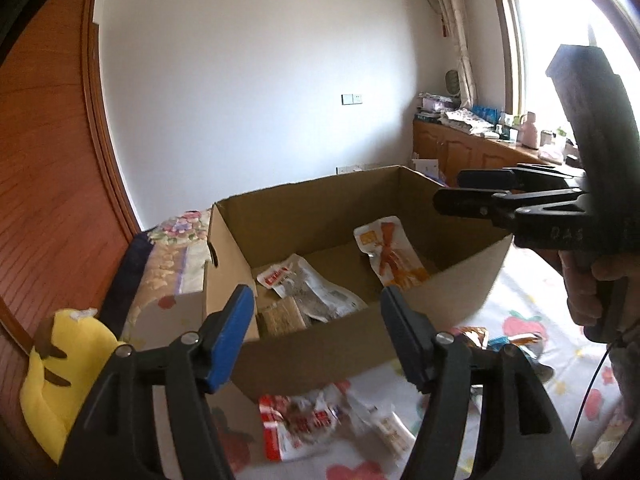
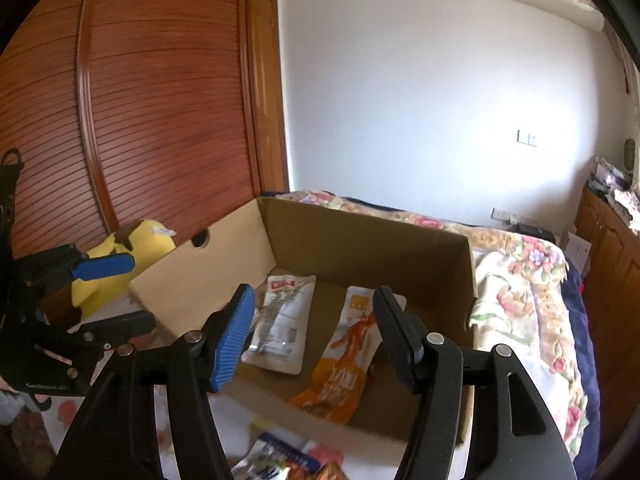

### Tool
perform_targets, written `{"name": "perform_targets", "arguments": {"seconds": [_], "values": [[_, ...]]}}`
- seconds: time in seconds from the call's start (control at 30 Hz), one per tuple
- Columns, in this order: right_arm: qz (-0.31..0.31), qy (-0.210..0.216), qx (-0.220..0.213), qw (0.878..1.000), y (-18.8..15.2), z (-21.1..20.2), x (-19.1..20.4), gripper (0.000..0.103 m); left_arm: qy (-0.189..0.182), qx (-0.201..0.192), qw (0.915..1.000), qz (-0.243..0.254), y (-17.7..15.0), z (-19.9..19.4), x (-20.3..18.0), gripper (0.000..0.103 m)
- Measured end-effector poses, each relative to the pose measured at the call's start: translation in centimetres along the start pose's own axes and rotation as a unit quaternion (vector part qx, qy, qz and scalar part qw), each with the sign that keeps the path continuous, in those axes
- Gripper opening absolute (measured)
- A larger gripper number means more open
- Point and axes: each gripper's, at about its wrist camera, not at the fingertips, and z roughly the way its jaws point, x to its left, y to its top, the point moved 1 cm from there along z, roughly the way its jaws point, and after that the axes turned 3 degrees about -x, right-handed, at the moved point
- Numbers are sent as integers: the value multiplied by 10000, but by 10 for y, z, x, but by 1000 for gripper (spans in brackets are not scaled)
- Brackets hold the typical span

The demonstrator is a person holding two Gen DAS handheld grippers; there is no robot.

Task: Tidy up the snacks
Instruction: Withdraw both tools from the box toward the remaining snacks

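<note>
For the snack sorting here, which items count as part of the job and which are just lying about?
Part of the job:
- cardboard box
- orange snack packet in the box
- white snack packet in the box
- red-and-white snack packet on the bed outside the box

Lying about:
- yellow plush toy
- floral quilt
- cabinet clutter

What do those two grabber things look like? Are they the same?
Yes, they match. Each gripper, left and right, is black plastic with two long fingers on silver pivot bolts. One ribbed pad is blue, the other black. From the left camera, the right gripper has a chunky black pistol handle held in a hand, with a thin black cable hanging below. No sleeve shows clearly.
</note>
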Motion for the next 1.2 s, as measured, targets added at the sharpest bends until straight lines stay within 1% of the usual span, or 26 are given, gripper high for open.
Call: {"name": "perform_targets", "arguments": {"seconds": [0.1, 0.23, 0.33, 0.5, 0.63, 0.67, 0.73, 0.93, 1.07, 1.13, 1.2], "values": [[22, -30, 50, 10000, -4, -18, 2, 63, 41, -45, 10000, 13, -7, -9, -1, 67], [32, -161, 168, 9997, -17, -44, 6, 63, 130, -63, 9999, 87, -23, -19, -1, 68], [138, -202, 243, 9994, -35, -62, 6, 63, 194, 9, 9997, 133, -38, -21, -3, 68], [332, -172, 430, 9984, -64, -72, 8, 63, 261, 231, 9994, 66, -68, -17, 1, 68], [452, -92, 695, 9965, -90, -65, 14, 62, 337, 476, 9983, -13, -88, -9, 3, 68], [498, -58, 769, 9958, -95, -61, 15, 62, 340, 652, 9973, -84, -94, -5, 5, 68], [581, 19, 937, 9939, -107, -52, 17, 62, 342, 788, 9961, -203, -101, -2, 5, 68], [611, 108, 1298, 9896, -124, -25, 25, 60, 302, 838, 9955, -329, -113, -2, 2, 68], [516, 160, 1445, 9880, -126, -11, 30, 60, 304, 887, 9950, -354, -115, -2, 3, 68], [436, 77, 1508, 9876, -125, -4, 33, 60, 280, 900, 9948, -374, -115, -2, 5, 68], [481, 52, 1573, 9864, -124, 2, 31, 61, 275, 911, 9947, -379, -116, -3, 4, 68]]}}
